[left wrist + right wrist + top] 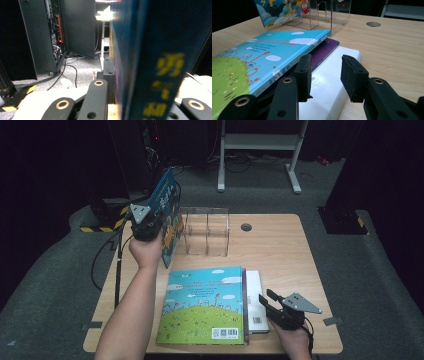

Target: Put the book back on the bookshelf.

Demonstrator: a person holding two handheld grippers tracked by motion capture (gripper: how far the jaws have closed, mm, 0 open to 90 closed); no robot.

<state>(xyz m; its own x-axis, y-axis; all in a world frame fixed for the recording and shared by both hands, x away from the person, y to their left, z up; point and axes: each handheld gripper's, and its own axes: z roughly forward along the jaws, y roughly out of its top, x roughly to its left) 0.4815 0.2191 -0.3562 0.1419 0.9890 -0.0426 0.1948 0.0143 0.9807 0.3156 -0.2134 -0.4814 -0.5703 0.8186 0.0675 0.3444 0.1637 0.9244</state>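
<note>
Held tilted above the far left of the table (285,240) by the clenched left gripper (146,226), the blue book (167,215) could knock the clear rack (207,231) beside it. Near right, right gripper (272,304) released over white book (257,295). Spine lettering legible from left gripper view; purple book (325,51) under the big flat book (262,60) from right gripper view.

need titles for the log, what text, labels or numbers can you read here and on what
Nothing can be quoted with confidence.
Held blue book, clamped in the left gripper: yellow characters on its spine, too blurred to read.
Light blue book on the stack: title lines and spine characters, too small.
Same book: barcode label, digits unreadable.
White book by the right gripper: barcode, unreadable.
</note>
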